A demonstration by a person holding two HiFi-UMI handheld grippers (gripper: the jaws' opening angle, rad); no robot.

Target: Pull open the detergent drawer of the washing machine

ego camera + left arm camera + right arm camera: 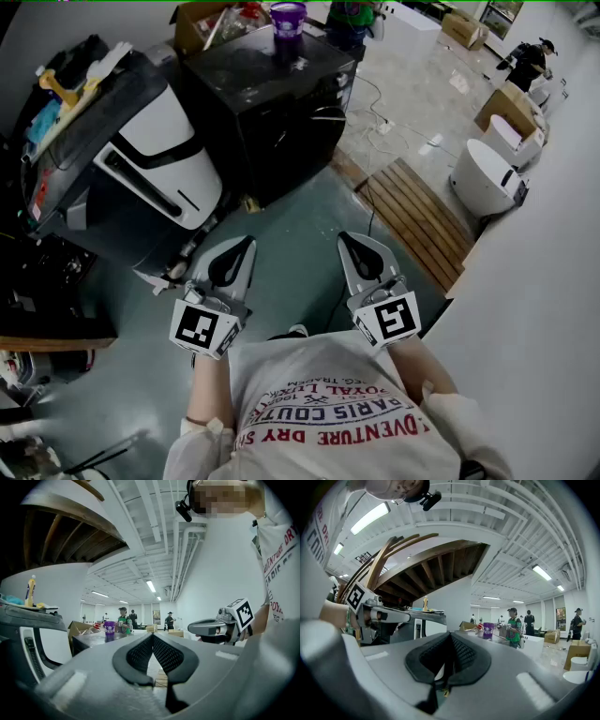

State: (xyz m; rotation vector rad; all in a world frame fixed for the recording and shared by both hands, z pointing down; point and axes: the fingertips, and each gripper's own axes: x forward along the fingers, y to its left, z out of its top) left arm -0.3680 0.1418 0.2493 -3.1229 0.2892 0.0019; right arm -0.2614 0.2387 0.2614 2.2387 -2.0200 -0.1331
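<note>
Left hand-held gripper [242, 247] and right hand-held gripper [349, 242] held level before a washing machine [155, 141].
Nearest, both are clenched shut on nothing, side by side; the washing machine stands beyond, to the left, well apart from them.

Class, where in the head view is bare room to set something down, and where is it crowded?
Free: green floor between washer, black cabinet and pallet. Crowded: clutter on the washer, cup on the cabinet.
</note>
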